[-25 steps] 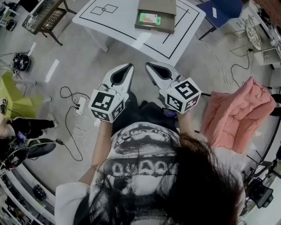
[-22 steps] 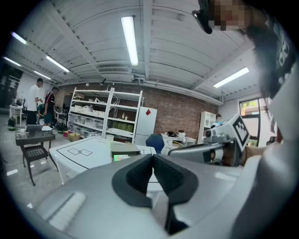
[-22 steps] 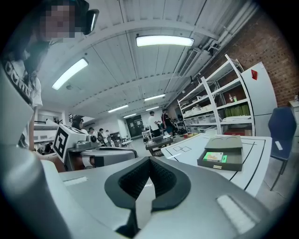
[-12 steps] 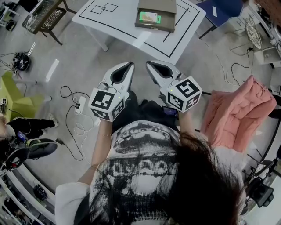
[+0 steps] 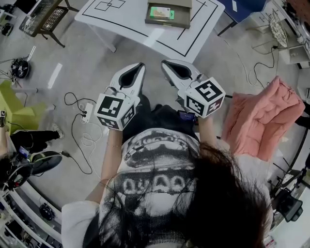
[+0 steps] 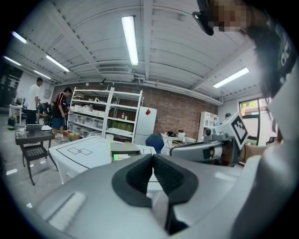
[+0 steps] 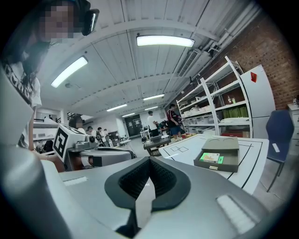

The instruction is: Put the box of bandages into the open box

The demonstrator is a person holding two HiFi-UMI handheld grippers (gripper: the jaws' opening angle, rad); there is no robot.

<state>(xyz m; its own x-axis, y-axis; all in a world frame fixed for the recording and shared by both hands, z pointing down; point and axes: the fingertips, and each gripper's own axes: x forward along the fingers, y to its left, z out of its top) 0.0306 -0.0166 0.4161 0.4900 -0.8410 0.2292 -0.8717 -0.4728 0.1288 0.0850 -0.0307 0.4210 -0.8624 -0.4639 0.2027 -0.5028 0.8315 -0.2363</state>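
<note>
A green box of bandages (image 5: 161,12) lies inside the open grey-brown box (image 5: 167,23) on the white table (image 5: 121,19). Both grippers hang in front of my body, well short of the table and above the floor. My left gripper (image 5: 140,66) is shut with nothing between its pads. My right gripper (image 5: 165,63) is shut and empty too. The left gripper view has its closed jaw tips (image 6: 153,157) pointing at the table, with the bandages (image 6: 121,157) just beyond. From the right gripper (image 7: 149,160) the bandages (image 7: 210,158) show in the box (image 7: 218,167) to the right.
A pink jacket (image 5: 264,121) lies on a seat to my right. A blue chair (image 5: 244,8) stands beyond the table. Cables and a power strip (image 5: 88,114) lie on the floor at left, near a black side table (image 5: 46,17). Shelves and people stand far back.
Both grippers have drifted a little forward toward the table and stayed shut. The box and the bandages have not moved on the table.
</note>
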